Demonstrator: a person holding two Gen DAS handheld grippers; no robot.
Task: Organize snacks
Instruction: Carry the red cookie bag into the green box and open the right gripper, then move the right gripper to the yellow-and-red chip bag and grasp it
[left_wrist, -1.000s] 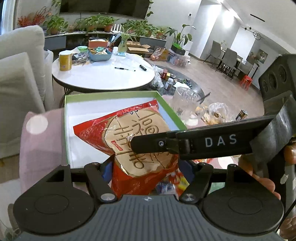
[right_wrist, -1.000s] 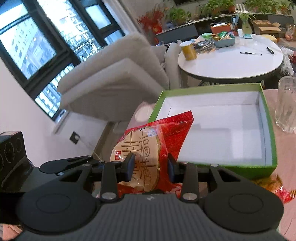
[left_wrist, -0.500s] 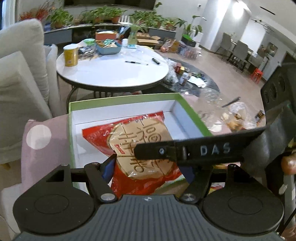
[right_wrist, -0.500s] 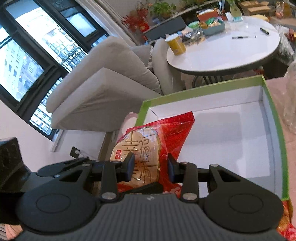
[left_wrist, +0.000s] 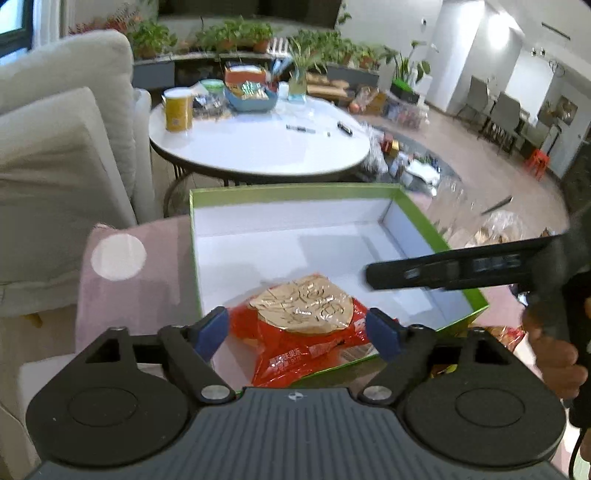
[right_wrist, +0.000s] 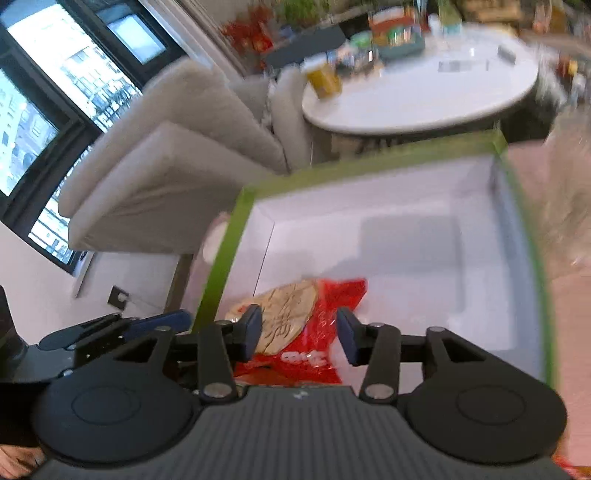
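Note:
A red snack packet with a round golden biscuit (left_wrist: 306, 328) lies in the near left corner of the green box with a white inside (left_wrist: 295, 192); it also shows in the right wrist view (right_wrist: 295, 325), with the box (right_wrist: 236, 229) around it. My left gripper (left_wrist: 299, 330) is open, its blue pads either side of the packet without touching. My right gripper (right_wrist: 299, 330) is open just above the packet, and shows as a black bar (left_wrist: 443, 271) in the left wrist view.
The box rests on a pink cloth (left_wrist: 125, 280). A white round table (left_wrist: 258, 147) with a yellow can (left_wrist: 177, 110) and a blue bowl stands behind. A grey sofa (left_wrist: 55, 147) is on the left. Clear bags of snacks (left_wrist: 491, 229) lie right of the box.
My right gripper has opened and let the red packet drop into the box's near corner, then drawn back to the right. The left gripper stays open.

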